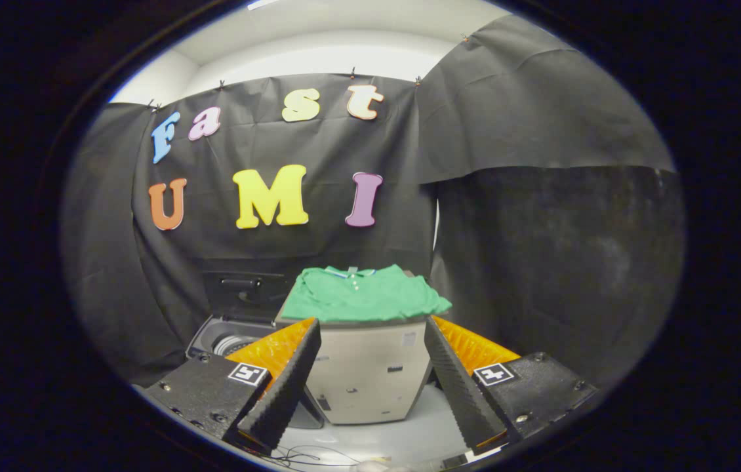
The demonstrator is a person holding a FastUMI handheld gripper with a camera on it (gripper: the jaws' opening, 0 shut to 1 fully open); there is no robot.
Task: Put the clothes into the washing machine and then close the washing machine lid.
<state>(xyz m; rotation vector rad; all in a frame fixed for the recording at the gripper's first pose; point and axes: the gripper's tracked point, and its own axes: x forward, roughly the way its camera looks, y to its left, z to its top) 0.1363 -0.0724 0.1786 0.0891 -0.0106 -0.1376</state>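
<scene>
- Fingers (370, 377) spread wide, holding nothing, aimed level at beige box (370, 373).
- Green shirt (364, 295) folded atop box, beyond fingertips.
- Washing machine (229, 337) open, left of box, lid (246, 292) raised.

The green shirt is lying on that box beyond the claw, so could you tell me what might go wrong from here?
1. The green shirt drapes over the box edge; a shallow pinch by the open claw might catch one layer and let it slip.
2. The washing machine sits lower, beside the box, lid up; a trailing sleeve could hang over its rim.
</scene>
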